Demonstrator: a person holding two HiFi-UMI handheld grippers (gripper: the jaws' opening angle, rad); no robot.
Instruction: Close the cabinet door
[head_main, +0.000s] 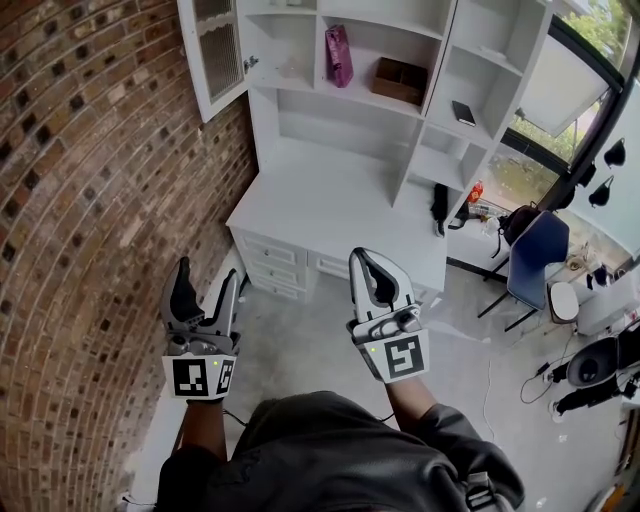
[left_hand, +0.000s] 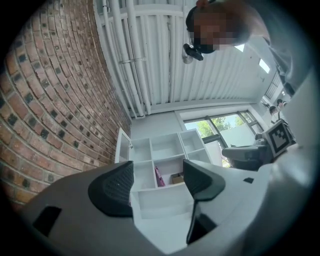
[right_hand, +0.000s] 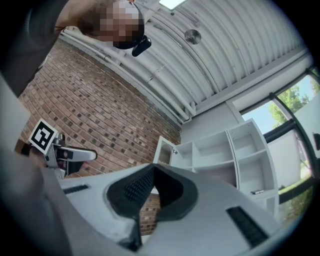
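**Cabinet door open, upper left**

The cabinet door (head_main: 215, 55) is hanging swung out beside the brick wall (head_main: 90, 200), above the desk (head_main: 330, 215), well apart from me. White frame, pale panel, small knob (head_main: 250, 62). I'm judging it light, free-swinging, panel fragile; I'd be pushing the frame beside the knob. My left claw (head_main: 207, 290) is gaping wide, empty; right claw (head_main: 372, 270) pinched together.

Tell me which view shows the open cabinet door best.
The head view: the door is large there, with its knob plain. Both gripper views show it small and far, beside the brick wall.
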